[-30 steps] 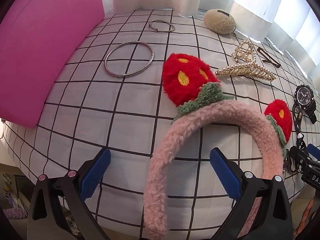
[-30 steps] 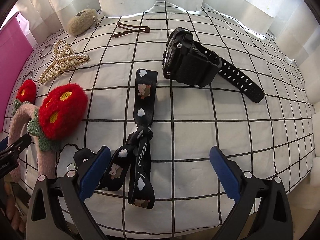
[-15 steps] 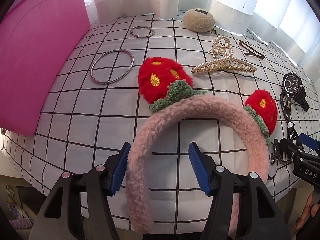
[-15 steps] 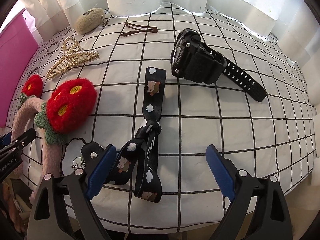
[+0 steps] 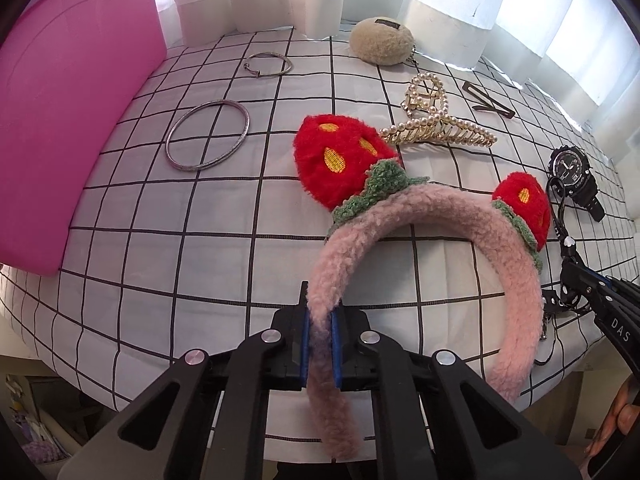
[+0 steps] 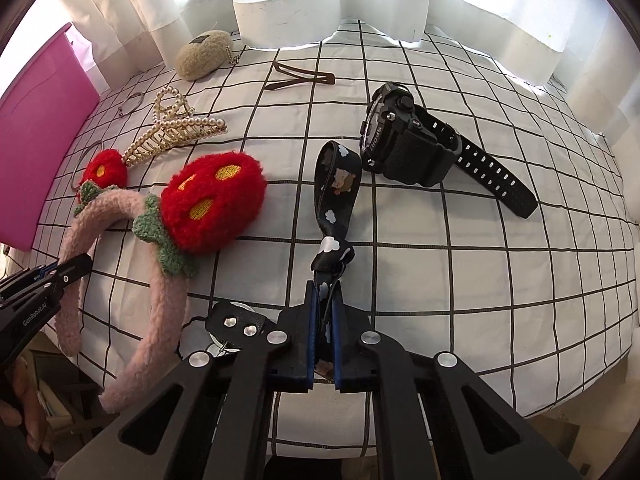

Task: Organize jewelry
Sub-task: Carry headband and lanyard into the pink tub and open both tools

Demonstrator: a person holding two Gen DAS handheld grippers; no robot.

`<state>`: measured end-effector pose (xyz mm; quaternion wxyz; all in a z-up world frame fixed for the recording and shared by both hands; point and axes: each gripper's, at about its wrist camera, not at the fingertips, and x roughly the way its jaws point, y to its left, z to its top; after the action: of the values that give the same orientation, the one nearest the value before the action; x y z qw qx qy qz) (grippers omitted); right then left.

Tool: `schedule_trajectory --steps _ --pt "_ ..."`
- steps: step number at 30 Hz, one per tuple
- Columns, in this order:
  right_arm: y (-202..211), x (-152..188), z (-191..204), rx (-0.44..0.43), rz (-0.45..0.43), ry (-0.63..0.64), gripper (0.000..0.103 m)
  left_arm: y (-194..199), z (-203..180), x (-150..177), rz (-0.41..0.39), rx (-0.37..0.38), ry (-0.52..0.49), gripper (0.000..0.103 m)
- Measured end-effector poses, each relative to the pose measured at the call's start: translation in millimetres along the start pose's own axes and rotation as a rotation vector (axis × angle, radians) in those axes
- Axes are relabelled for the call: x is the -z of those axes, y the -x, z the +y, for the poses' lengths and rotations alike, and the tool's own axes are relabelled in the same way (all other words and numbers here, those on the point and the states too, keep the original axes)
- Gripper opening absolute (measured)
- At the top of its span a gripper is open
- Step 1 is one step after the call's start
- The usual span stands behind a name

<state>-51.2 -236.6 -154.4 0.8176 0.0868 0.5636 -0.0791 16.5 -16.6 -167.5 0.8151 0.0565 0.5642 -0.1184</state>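
Your left hand-held gripper (image 5: 319, 346) clamped on headband (image 5: 424, 216) leg at near desk (image 5: 224, 264) edge. Right hand-held gripper (image 6: 323, 332) pinching lanyard (image 6: 334, 208) below knot. Step: both grasps made, nothing lifted. Next: raise both clear, mind watch (image 6: 404, 140) touching lanyard loop; carry toward pink box (image 5: 68, 120), probably.

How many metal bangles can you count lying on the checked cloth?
2. The larger bangle lies near the pink box; the smaller bangle lies farther back, toward the curtain. Others may be hidden behind the headband.
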Motion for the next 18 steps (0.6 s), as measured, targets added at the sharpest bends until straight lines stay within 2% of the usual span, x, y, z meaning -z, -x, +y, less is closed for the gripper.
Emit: schedule_trajectory --steps 10,18 --pt "23 -9 9 -0.032 -0.062 0.033 0.006 34 8 0 -0.087 0.034 0.029 0.008" --pt "48 -21 17 -0.044 -0.113 0.054 0.006 76 21 -9 -0.18 0.043 0.06 0.008"
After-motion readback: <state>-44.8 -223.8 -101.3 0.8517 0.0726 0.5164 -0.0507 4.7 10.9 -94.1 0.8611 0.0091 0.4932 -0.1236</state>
